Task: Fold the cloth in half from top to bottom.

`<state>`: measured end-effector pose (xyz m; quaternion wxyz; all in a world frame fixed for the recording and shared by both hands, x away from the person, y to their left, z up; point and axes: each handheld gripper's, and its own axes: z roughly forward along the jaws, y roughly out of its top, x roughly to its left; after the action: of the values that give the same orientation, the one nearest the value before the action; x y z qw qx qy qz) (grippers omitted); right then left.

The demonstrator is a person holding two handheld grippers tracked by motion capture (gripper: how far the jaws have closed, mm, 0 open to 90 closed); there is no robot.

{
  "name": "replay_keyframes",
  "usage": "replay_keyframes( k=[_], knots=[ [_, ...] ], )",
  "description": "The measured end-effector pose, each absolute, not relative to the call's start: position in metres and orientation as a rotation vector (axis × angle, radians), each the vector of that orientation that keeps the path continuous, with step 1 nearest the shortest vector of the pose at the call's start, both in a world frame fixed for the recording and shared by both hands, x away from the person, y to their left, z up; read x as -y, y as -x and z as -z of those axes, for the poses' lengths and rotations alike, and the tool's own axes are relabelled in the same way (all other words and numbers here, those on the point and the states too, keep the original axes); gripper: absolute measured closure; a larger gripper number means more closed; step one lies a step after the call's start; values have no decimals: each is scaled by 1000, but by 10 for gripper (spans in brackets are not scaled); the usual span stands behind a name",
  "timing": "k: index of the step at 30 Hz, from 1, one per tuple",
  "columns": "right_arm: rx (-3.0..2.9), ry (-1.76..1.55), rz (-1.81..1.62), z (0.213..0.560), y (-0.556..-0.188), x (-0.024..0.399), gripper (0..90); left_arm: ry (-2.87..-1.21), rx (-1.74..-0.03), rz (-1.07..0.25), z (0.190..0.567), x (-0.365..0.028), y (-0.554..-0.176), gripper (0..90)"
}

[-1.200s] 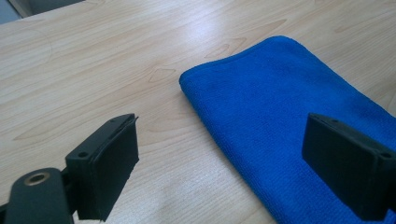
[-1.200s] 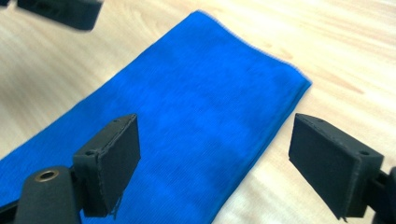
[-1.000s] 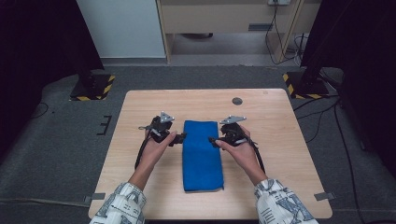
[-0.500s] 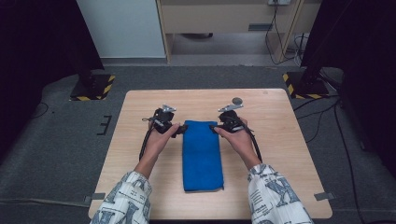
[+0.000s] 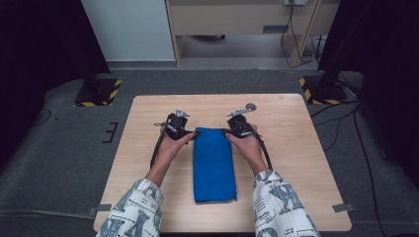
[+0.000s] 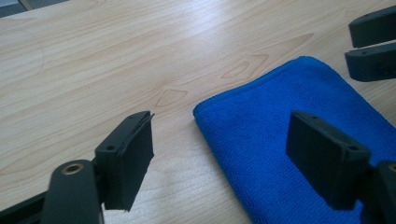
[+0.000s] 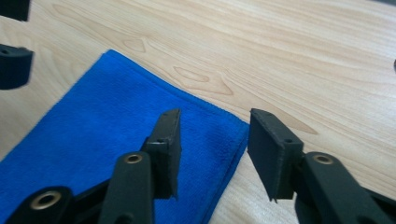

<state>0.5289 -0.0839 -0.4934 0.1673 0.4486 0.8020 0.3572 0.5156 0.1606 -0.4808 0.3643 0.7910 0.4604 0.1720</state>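
Both hand-held grippers (image 5: 197, 134) (image 5: 225, 132) forward, closing around towel (image 5: 213, 163) corners, unpinched.

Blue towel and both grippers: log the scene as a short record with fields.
towel: blue towel, folded into a long strip, flat on the table
left gripper: at the towel's far left corner, jaws just been closing, one either side of the corner, not yet pressing
right gripper: at the far right corner, jaws just been closing, straddling the towel's edge, not yet pinching
other item: small round grey object near the far edge
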Motion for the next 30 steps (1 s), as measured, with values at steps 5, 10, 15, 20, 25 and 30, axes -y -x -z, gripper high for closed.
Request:
replay_keyframes(
  k=[5,10,15,20,25,30],
  knots=[
    [-2293,-1279,-979,503,-539,80,574,-2042,-1188,-433,488,-160,-520,292],
    [-2279,-1325,-1007,509,-544,80,503,-2068,-1198,-422,499,-157,-525,276],
    [-2279,-1333,-989,515,-549,82,452,-2046,-1205,-423,505,-156,-529,256],
    [-2292,-1350,-978,518,-554,84,428,-2033,-1202,-413,512,-153,-532,258],
    [-2295,-1352,-943,521,-558,86,406,-2053,-1203,-401,520,-151,-535,244],
    [-2298,-1348,-934,524,-559,86,405,-2049,-1210,-400,524,-152,-537,237]
  ],
)
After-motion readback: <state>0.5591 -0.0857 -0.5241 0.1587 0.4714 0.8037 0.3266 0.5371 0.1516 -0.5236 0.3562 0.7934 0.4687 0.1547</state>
